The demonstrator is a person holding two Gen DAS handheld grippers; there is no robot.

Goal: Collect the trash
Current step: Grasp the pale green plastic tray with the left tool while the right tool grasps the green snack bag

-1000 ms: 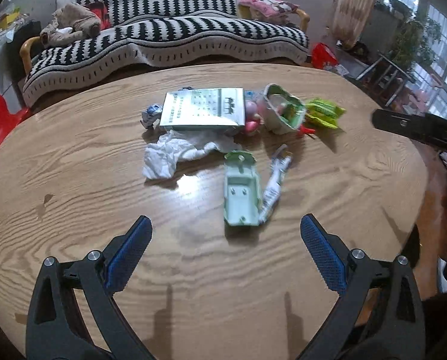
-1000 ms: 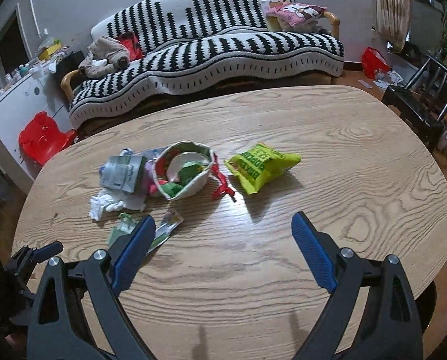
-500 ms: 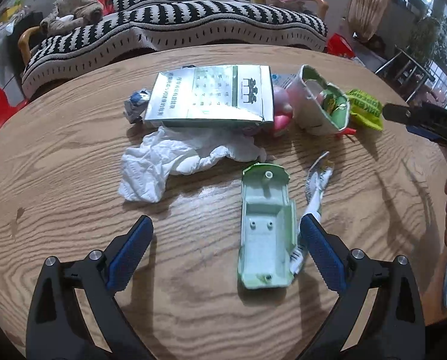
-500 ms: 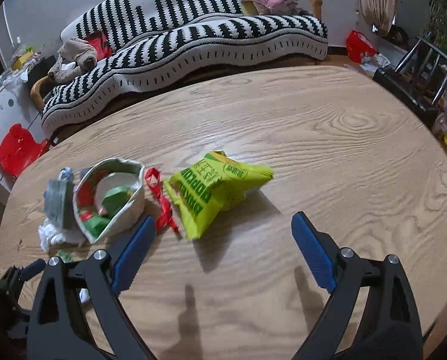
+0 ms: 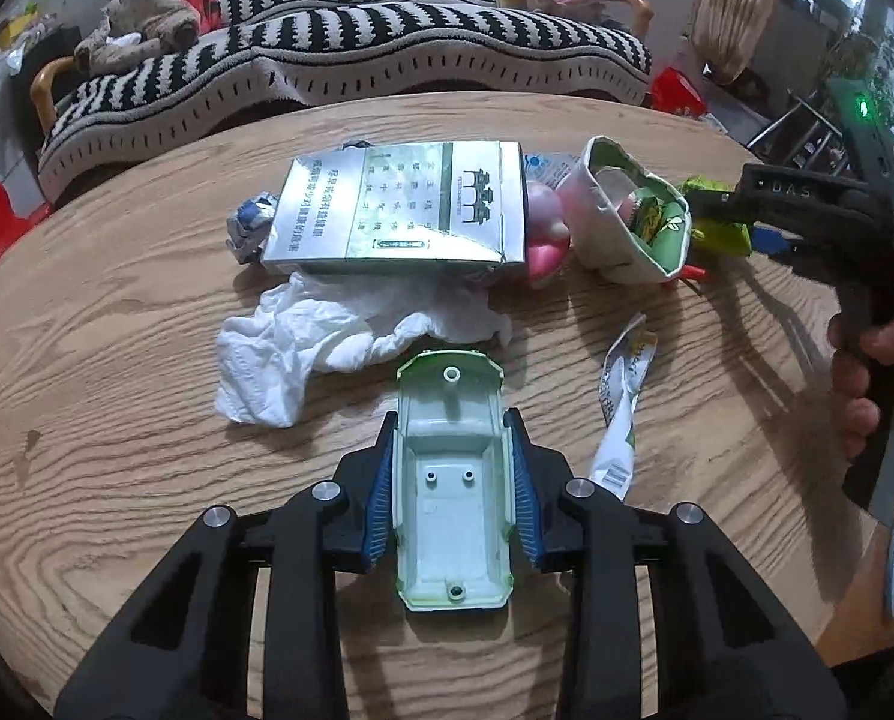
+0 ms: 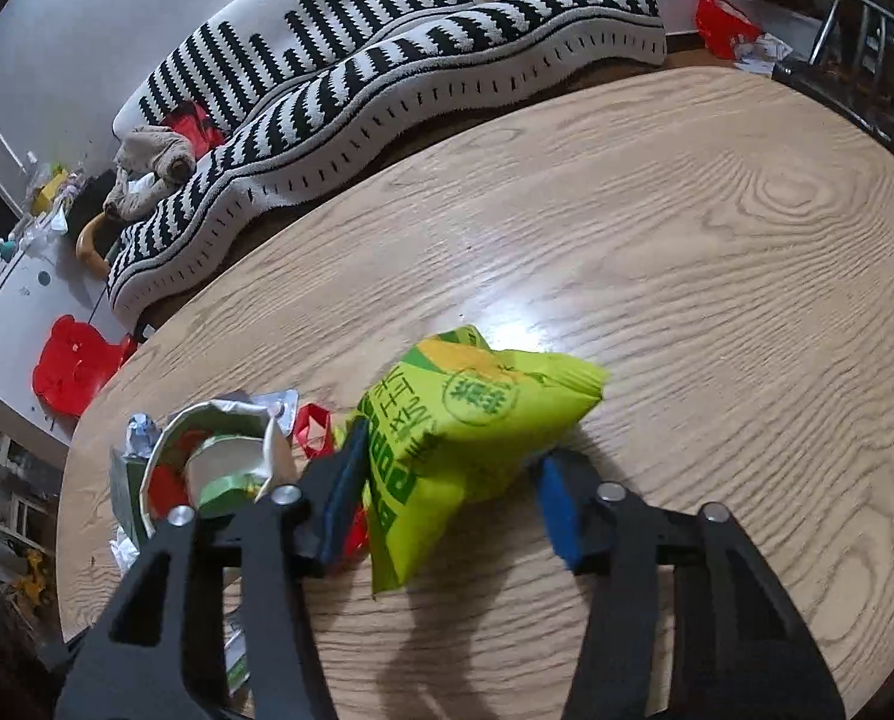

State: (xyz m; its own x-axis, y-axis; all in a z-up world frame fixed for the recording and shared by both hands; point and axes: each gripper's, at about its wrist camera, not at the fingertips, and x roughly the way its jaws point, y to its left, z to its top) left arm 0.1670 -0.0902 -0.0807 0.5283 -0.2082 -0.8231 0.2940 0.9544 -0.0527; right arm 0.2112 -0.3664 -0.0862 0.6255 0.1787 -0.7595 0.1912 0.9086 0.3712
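Note:
My left gripper (image 5: 450, 480) is shut on a pale green plastic tray (image 5: 450, 498) lying on the wooden table (image 5: 117, 480); both blue pads press its long sides. My right gripper (image 6: 453, 480) has closed around a yellow-green snack bag (image 6: 465, 420): the left pad touches it, a small gap shows at the right pad. Beyond the tray lie a crumpled white tissue (image 5: 327, 336), a silver carton (image 5: 399, 210), a pink object (image 5: 546, 240), a paper cup stuffed with wrappers (image 5: 633, 222), and a torn sachet (image 5: 621, 396). The cup also shows in the right wrist view (image 6: 219, 462).
A black-and-white striped sofa (image 5: 351, 54) stands behind the table with a stuffed toy (image 5: 141, 24) on it. A red stool (image 6: 78, 366) sits on the floor at left. Metal chair frames (image 6: 867, 42) stand at the far right. A small foil ball (image 5: 249, 225) lies beside the carton.
Both grippers moved forward and closed. The left one went from wide open to clamped on the green tray. The right one closed in around the snack bag.

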